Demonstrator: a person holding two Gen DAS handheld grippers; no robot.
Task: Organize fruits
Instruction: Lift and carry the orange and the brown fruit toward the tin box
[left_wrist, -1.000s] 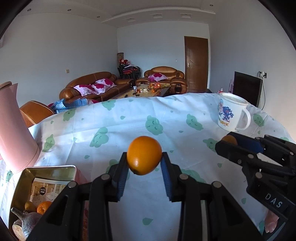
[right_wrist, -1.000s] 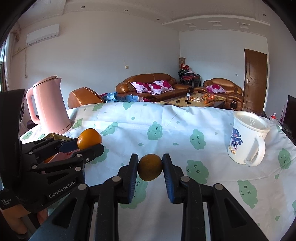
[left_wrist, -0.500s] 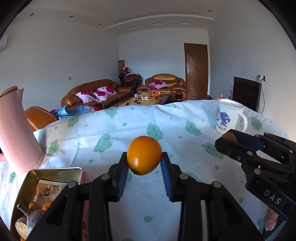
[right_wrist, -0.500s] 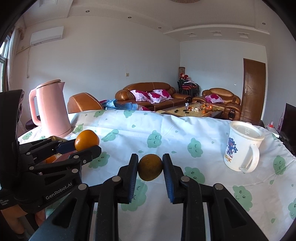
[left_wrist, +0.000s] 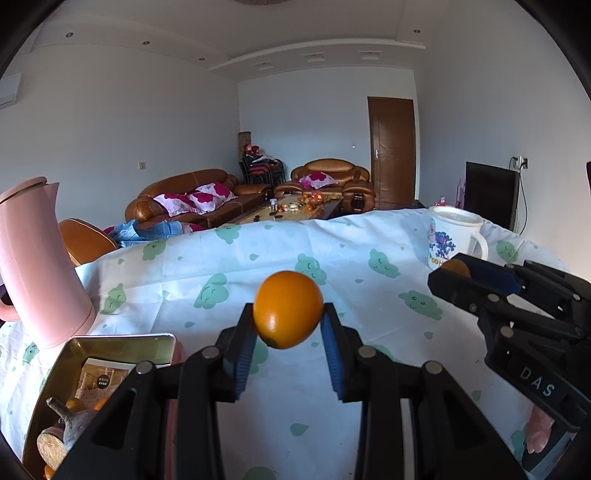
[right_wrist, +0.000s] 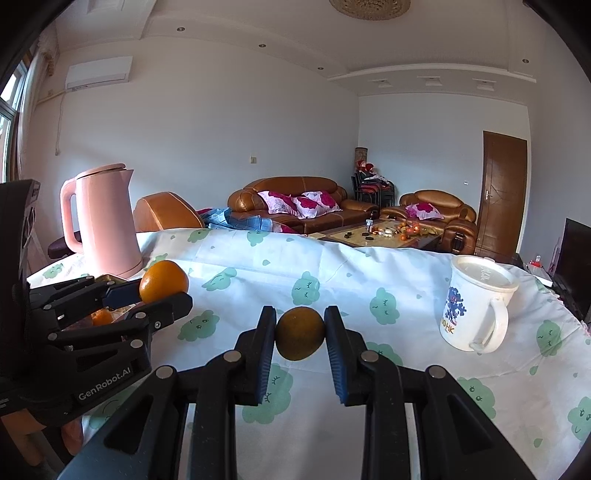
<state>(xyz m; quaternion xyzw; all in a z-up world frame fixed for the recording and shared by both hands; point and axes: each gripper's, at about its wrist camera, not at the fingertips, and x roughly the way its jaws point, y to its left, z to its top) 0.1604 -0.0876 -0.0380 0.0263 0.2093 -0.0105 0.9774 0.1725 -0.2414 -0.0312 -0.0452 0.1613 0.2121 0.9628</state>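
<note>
Left wrist view is tilting upward slightly; both grippers, left gripper (left_wrist: 287, 334) and right gripper (right_wrist: 300, 334), are still clamping an orange (left_wrist: 288, 309) and a darker fruit (right_wrist: 300, 333), not yet in the tin (left_wrist: 110, 343).

table (right_wrist: 332, 266), cloud-print cloth | on it: pink kettle (right_wrist: 103, 221), mug (right_wrist: 476, 302), tin (left_wrist: 110, 354) (partly hidden)
</note>
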